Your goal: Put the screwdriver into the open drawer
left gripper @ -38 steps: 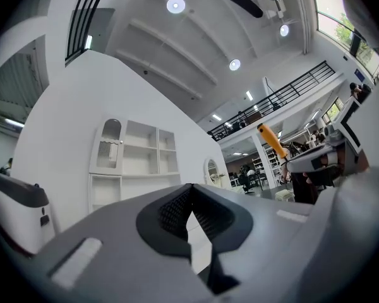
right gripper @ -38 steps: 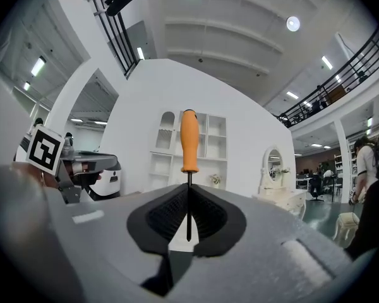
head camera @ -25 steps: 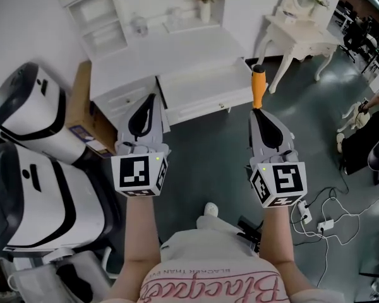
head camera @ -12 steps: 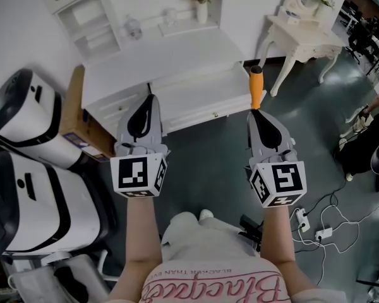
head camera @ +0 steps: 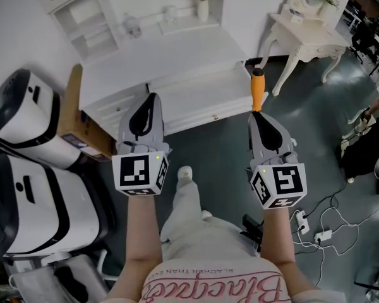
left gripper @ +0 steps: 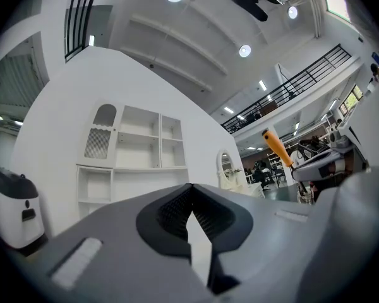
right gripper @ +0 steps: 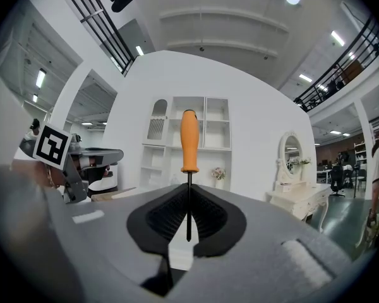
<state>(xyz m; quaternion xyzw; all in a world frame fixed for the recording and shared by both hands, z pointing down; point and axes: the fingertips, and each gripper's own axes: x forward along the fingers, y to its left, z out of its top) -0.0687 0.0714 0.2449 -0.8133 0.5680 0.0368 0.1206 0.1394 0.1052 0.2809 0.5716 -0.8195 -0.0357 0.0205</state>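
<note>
An orange-handled screwdriver [head camera: 258,88] sticks out forward from my right gripper [head camera: 256,113], which is shut on its thin metal shaft; the handle [right gripper: 189,141] stands upright beyond the jaw tips [right gripper: 188,191]. My left gripper [head camera: 150,97] is shut with nothing in it, its tips [left gripper: 191,187] meeting. Both are held level above the floor, short of the white desk [head camera: 164,52]. The open drawer [head camera: 202,92] juts out from under the desk top, between the two grippers and a little ahead. The screwdriver [left gripper: 275,147] also shows at the right of the left gripper view.
White and black machines [head camera: 31,125] stand at the left with a cardboard box [head camera: 72,115] behind them. A white dressing table [head camera: 303,33] with a mirror is at the far right. Cables and a power strip [head camera: 316,223] lie on the floor at the right. My foot [head camera: 184,172] is stepping forward.
Both grippers have moved forward towards the desk, side by side, with the screwdriver still gripped. My foot has swung forward between them.
</note>
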